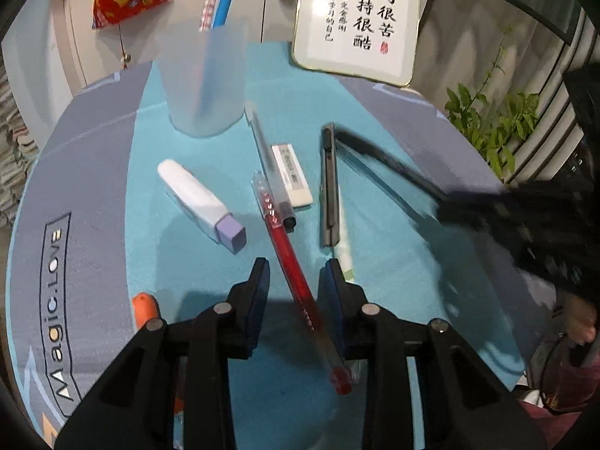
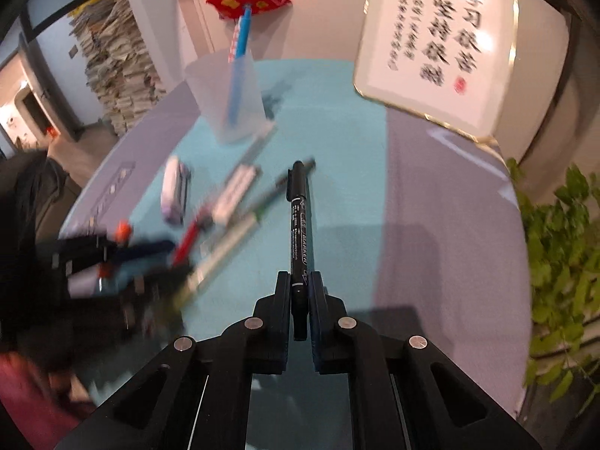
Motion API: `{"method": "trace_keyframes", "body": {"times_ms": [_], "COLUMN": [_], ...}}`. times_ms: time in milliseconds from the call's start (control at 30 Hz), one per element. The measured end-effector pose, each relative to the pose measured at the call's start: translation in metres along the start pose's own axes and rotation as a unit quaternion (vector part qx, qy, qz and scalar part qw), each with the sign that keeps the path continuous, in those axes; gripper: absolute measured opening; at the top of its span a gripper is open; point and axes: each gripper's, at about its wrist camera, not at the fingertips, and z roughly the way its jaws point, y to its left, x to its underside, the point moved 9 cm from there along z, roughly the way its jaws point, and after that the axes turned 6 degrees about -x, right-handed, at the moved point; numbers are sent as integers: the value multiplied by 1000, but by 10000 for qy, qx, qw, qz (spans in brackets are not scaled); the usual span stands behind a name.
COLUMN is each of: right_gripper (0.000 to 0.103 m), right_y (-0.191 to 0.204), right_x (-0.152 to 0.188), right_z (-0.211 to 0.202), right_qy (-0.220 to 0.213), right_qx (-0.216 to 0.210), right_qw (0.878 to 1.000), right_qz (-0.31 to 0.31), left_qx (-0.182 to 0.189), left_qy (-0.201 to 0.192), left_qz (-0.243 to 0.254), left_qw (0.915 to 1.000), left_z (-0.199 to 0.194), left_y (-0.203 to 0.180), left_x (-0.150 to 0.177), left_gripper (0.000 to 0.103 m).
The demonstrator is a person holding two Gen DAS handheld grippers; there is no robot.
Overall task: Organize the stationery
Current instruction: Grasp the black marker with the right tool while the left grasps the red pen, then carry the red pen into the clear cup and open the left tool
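Teal mat (image 1: 210, 262) carries the loose stationery. Going left to right in the left wrist view: a white corrector with a lilac end (image 1: 202, 204), a clear pen (image 1: 268, 165), a red pen (image 1: 296, 281), an eraser (image 1: 291, 175), then a grey pen (image 1: 329, 187). Behind them stands the frosted cup (image 1: 204, 82), already holding a blue pen (image 1: 224, 0).

The left gripper (image 1: 298, 273) straddles the red pen with its jaws apart, pads clear of the barrel on both sides. The pen's long axis runs diagonally between the fingers, tip end near the camera, so it likely needs only a squeeze.

The right gripper (image 2: 300, 288) is clenched on a black marker (image 2: 299, 225), which points straight ahead along the fingers, lifted off the mat. The cup (image 2: 232, 101) lies ahead and to its left.

Only the right view shows that grip crisply and the marker's label; the left view shows the marker as a dark blur, but sharply lays out the mat's items.
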Motion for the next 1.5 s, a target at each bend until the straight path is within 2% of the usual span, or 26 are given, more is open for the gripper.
{"method": "trace_keyframes", "body": {"times_ms": [33,133,267,333,400,533,600,767,900,1033,1067,1200,1267,1333,1400,1433,1500], "right_gripper": [10,10,12,32,39,39,39,39,39,39,39,39,33,18,14,14,14], "right_y": [-4,-12,-17,-18,-16,-10,-8,-10,-7,-7,-6,-4,-3,-3,-3,-4,-5], "right_x": [13,37,41,33,22,5,-6,-22,-28,-28,-29,-32,-33,-35,-35,-35,-36], "right_z": [-3,-8,-11,-12,-11,0,10,27,33,40,42,45,47,48,48,48,48], "right_qy": [108,359,316,203,45,-52,-77,33,83,241,247,298,294,279,273,269,248], "right_qx": [41,129,138,175,219,508,537,363,489,484,497,565,565,574,554,535,461], "right_qw": [9999,9993,9994,9995,9997,9985,9981,9993,9987,9985,9985,9979,9979,9979,9980,9982,9986], "right_qz": [-14,-28,65,151,102,-219,-277,36,-92,-28,-23,-98,-137,-126,-95,-81,16], "left_qx": [1,-90,19,-11,-35,67,-12,-56,-38,-66,-119,-165,-164,-154,-182,-163,-36], "left_qy": [12,-13,102,135,164,299,287,97,72,48,47,126,162,204,129,128,158], "left_qz": [7,39,100,194,261,238,225,119,178,268,281,342,410,434,509,539,531], "left_qw": [10000,10000,9999,9997,9995,9992,9993,9999,9998,9996,9995,9992,9989,9987,9985,9983,9985], "left_z": [1,3,1,-4,-12,-26,-31,-41,-39,-30,-25,-13,-8,-3,-3,-3,-4], "left_y": [0,1,2,1,4,9,13,18,12,10,10,10,9,9,8,7,5], "left_x": [0,-2,1,8,19,39,44,38,32,21,17,9,7,7,5,6,8], "left_gripper": [25,12,11,10,9,8,9,9,11,29,29,29,29,28,26,15,12]}}
